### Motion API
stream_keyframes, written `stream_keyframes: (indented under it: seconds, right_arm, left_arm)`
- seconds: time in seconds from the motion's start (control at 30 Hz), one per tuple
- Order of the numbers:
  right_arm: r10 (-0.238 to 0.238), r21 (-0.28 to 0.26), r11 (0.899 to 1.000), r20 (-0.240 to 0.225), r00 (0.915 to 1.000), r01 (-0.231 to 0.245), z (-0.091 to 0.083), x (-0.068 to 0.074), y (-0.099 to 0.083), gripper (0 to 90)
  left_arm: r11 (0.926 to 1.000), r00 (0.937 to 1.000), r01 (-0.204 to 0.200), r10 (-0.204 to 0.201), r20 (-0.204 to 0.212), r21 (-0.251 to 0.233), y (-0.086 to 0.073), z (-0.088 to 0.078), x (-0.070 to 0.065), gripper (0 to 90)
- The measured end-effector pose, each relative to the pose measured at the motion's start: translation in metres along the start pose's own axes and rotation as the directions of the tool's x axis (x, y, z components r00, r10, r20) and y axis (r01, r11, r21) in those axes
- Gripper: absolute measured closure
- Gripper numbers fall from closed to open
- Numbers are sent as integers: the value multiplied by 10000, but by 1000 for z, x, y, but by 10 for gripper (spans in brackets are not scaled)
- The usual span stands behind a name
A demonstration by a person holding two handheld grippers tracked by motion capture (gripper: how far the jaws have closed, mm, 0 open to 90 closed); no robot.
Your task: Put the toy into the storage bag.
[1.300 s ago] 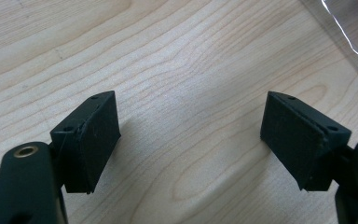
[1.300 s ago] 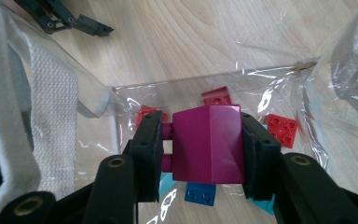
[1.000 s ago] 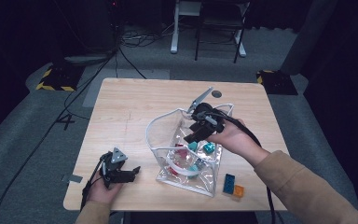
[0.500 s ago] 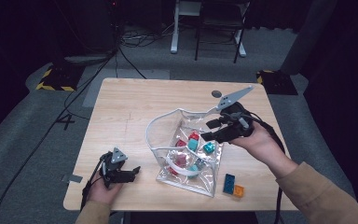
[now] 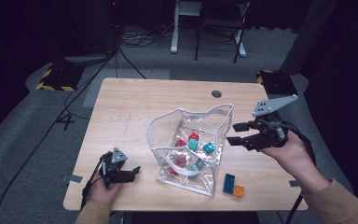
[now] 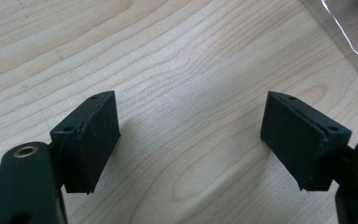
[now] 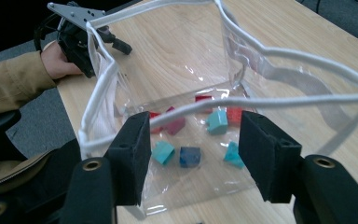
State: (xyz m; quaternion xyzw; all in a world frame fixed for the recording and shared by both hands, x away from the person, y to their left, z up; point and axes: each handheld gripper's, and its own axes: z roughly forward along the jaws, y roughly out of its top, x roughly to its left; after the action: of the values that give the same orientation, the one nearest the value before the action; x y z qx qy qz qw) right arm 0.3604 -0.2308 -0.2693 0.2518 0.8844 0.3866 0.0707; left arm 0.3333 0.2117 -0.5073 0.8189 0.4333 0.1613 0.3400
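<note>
A clear plastic bag (image 5: 186, 122) with a white rim stands open at the middle of the wooden table (image 5: 130, 109). Several red, teal and blue bricks (image 5: 193, 143) lie in it. My right gripper (image 5: 232, 133) hovers just right of the bag, pointing at it. Its jaws have just been opening and nothing is between them. In the right gripper view the open gripper (image 7: 193, 140) looks through the bag wall (image 7: 177, 56) at the bricks (image 7: 217, 122). My left gripper (image 5: 134, 172) rests open near the front left edge; its jaws (image 6: 191, 135) stand wide over bare wood.
A blue brick (image 5: 229, 183) and an orange brick (image 5: 238, 190) lie side by side on the table in front of the bag. A cable hole (image 5: 216, 94) sits near the far edge. Chair legs (image 5: 205, 42) and floor cables are beyond the table.
My right gripper has moved from over the bag's mouth out to the right and a little up. The left gripper has stayed where it was.
</note>
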Motion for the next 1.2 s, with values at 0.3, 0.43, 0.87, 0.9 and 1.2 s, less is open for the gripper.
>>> stream_keyframes:
  seconds: [0.3,0.43,0.87,0.9,1.2]
  right_arm:
    - [407,-189,9990,340,9986,-401,-18,-2,-36,413]
    - [452,-200,9988,547,9975,-442,-23,0,-46,413]
    - [1049,-185,9944,708,9920,-1038,-7,12,-109,419]
    - [1086,-78,9941,706,9916,-1083,-5,13,-115,419]
    - [1187,548,9909,774,9899,-1231,27,19,-158,429]
  left_arm:
    - [10000,10000,0,0,0,-1,0,0,0,199]
    - [10000,10000,0,0,-2,0,0,0,0,199]
    - [10000,10000,-2,2,-6,-3,0,0,0,199]
    - [10000,10000,1,-1,-4,-2,0,0,0,199]
    - [10000,10000,-2,2,-6,-1,0,0,0,199]
